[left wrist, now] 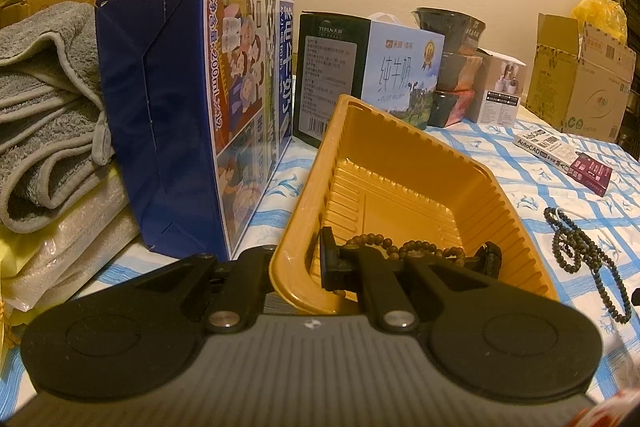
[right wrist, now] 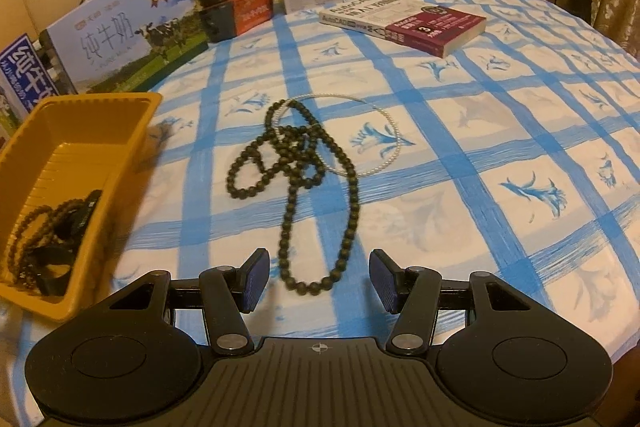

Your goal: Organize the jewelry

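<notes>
Right gripper (right wrist: 316, 281) sits open, the dark bead necklace (right wrist: 298, 171) running lengthwise straight away from it, bottom loop between the jaws. Left gripper (left wrist: 408, 263) is clenched shut down in the yellow tray (left wrist: 400, 155), so right's nearer.

1. The left wrist view sits low and close over the near rim of the yellow tray (left wrist: 404, 163), facing the boxes along the wall.
2. The right wrist view looks steeply down on the checked cloth (right wrist: 480, 155), the tray at its left edge.
3. Both share the tray, the dark bead necklace (right wrist: 296, 179) and the book (right wrist: 404, 23).
</notes>
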{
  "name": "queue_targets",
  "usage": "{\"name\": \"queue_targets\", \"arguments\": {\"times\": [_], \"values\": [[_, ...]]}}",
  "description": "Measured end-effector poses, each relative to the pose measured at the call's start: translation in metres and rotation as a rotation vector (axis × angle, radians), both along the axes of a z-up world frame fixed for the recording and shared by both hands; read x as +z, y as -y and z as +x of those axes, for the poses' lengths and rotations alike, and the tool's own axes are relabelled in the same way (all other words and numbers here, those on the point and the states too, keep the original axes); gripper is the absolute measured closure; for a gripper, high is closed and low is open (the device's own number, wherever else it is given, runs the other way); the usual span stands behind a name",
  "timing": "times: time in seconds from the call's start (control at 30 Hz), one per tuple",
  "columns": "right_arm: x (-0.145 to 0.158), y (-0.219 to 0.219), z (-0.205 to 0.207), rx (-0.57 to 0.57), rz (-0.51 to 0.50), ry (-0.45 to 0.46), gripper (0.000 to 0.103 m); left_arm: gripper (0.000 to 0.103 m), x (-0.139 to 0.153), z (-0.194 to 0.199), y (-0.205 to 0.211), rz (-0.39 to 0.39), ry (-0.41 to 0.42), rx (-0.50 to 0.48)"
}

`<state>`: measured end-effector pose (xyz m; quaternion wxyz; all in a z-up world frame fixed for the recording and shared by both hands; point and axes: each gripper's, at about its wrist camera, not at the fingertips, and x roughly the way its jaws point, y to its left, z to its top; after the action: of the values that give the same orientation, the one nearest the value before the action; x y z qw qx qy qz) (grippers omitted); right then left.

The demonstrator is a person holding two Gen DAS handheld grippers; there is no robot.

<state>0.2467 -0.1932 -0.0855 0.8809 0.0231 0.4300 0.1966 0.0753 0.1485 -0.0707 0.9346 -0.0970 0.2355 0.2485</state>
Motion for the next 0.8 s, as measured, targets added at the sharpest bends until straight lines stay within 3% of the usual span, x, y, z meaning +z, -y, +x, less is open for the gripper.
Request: {"name": "queue_targets", "arguments": {"times": [0.63, 0.67, 0.73, 0.8], "values": [[-0.028, -0.008, 0.047, 0.041, -0.055, 0.063, 0.049, 0.095, -0.002, 0.001, 0.0, 0.008, -0.013, -0.001], [-0.031, -0.009, 0.047, 0.045, -0.061, 0.064, 0.07, 0.095, -0.002, 0.001, 0.0, 0.008, -0.014, -0.001], [-0.033, -0.012, 0.045, 0.059, -0.078, 0.079, 0.096, 0.095, -0.002, 0.001, 0.0, 0.009, -0.014, -0.002], [-0.032, -0.015, 0.041, 0.074, -0.071, 0.073, 0.096, 0.095, -0.002, 0.001, 0.0, 0.009, -0.015, -0.001]]}}
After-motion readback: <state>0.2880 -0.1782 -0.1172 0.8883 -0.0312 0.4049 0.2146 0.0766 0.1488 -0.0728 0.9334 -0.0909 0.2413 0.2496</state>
